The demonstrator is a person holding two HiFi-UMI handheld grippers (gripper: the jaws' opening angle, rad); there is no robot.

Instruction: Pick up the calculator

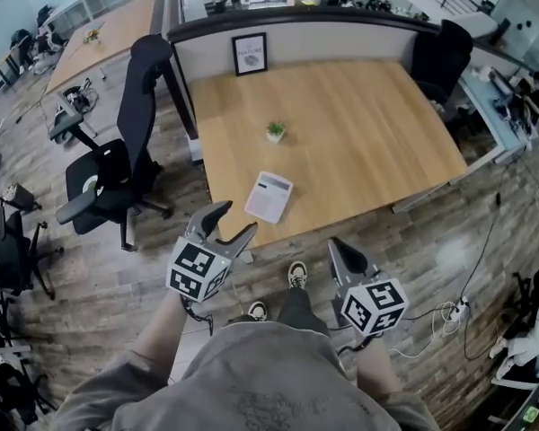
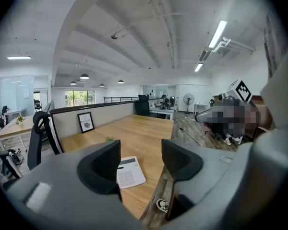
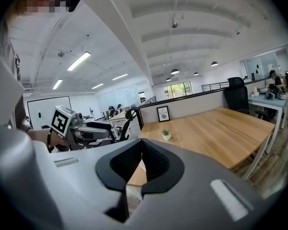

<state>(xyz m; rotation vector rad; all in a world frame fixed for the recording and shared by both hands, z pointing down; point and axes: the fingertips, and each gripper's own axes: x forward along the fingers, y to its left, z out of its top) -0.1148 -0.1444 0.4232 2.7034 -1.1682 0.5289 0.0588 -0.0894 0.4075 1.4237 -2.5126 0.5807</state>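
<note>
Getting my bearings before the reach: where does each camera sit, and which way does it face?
Head view: on the person's head, looking steeply down at the desk and calculator; left gripper, right gripper and shoes show.
Left gripper view: on the left gripper, along its open jaws toward the calculator; right gripper at right.
Right gripper view: on the right gripper, along its shut jaws across the desk; left gripper at left.
Shared: all three show the plant.

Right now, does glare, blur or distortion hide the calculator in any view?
Head view: fisheye curves the desk, calculator sharp, no glare on it. Left gripper view: calculator clear between open fingers, dark vignette at corners. Right gripper view: shut fingers block it.
</note>
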